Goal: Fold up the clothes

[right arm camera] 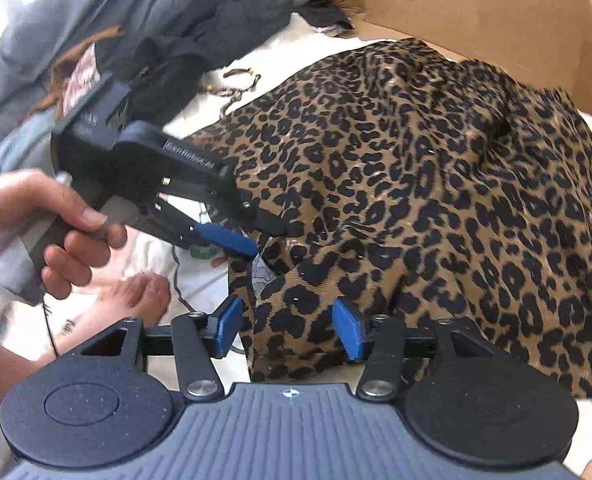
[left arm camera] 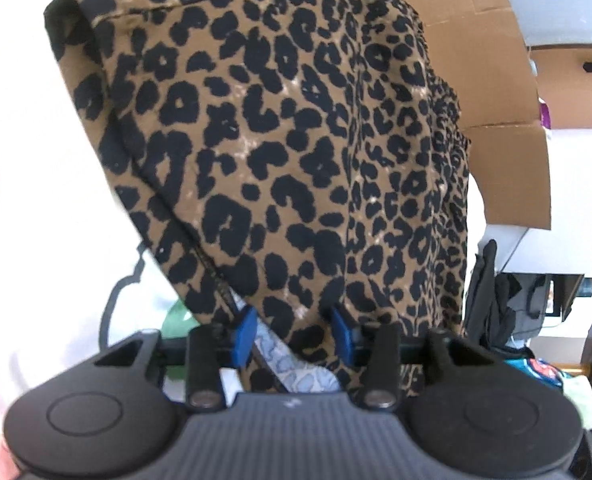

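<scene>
i see the leopard garment spread in a rumpled heap over the white bedding, its far edge against a cardboard box. right gripper: blue pads apart, a fold of the near hem lying between them, pads not pressing it, so i read it as open. left gripper: in its own view the cloth fills most of the frame and drapes down between the blue fingers; a gap shows beside each one, so open too, nothing clamped. from the right view the left gripper sits at the cloth's near-left edge, tilted down, with one blue finger resting at the hem beside a pale inner lining. a hand grips its handle. a bare foot lies on the bedding below it. grey and dark clothes are piled at far left.
</scene>
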`<act>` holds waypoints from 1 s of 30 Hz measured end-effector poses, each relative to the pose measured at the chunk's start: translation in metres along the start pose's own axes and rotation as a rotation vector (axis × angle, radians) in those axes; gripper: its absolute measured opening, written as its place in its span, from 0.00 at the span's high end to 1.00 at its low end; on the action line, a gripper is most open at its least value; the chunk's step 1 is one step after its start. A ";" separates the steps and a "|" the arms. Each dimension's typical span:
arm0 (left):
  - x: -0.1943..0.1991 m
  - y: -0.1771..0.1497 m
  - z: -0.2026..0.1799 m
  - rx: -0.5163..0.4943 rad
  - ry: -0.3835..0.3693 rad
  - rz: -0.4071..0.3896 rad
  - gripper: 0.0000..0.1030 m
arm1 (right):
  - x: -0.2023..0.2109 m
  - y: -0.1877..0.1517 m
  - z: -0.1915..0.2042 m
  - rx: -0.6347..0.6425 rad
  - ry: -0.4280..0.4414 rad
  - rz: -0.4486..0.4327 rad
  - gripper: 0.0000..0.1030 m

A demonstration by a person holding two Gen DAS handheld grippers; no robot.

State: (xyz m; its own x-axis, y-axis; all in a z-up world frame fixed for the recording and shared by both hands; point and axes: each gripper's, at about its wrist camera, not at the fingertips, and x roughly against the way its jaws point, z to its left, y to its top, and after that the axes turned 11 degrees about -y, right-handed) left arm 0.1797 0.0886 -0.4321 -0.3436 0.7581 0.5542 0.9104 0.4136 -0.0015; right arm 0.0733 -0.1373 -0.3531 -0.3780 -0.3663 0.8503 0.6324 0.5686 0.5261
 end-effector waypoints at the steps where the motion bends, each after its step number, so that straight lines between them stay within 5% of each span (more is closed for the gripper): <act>1: 0.000 0.000 0.000 -0.005 0.024 -0.001 0.82 | -0.003 -0.001 0.004 0.015 -0.004 0.001 0.40; 2: 0.001 0.002 0.000 -0.005 0.049 0.003 0.99 | -0.006 -0.003 0.009 0.036 -0.011 0.003 0.40; 8: 0.019 0.007 -0.013 -0.024 -0.002 -0.035 1.00 | -0.009 -0.018 0.022 0.163 -0.068 0.026 0.41; 15: 0.025 0.013 -0.016 -0.010 0.006 -0.050 1.00 | -0.010 -0.026 0.002 0.118 -0.104 0.083 0.70; 17: 0.025 0.013 -0.010 0.010 0.025 -0.041 0.90 | -0.009 -0.029 -0.002 0.111 -0.106 0.094 0.73; 20: 0.024 0.011 -0.007 -0.021 0.047 -0.050 0.56 | -0.009 -0.033 -0.010 0.086 -0.093 0.111 0.79; 23: 0.021 0.013 -0.006 -0.034 0.041 -0.073 0.54 | -0.010 -0.037 -0.015 0.073 -0.080 0.125 0.84; 28: 0.018 0.020 0.003 0.030 0.010 -0.131 0.60 | -0.010 -0.039 -0.013 0.080 -0.069 0.133 0.85; 30: 0.016 0.022 0.005 0.039 0.015 -0.141 0.91 | -0.011 -0.039 -0.013 0.078 -0.068 0.136 0.85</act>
State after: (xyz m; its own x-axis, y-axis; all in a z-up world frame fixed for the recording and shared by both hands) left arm 0.1933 0.1129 -0.4275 -0.4635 0.6836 0.5638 0.8439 0.5346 0.0454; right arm 0.0615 -0.1652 -0.3832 -0.3387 -0.2327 0.9117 0.6274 0.6662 0.4031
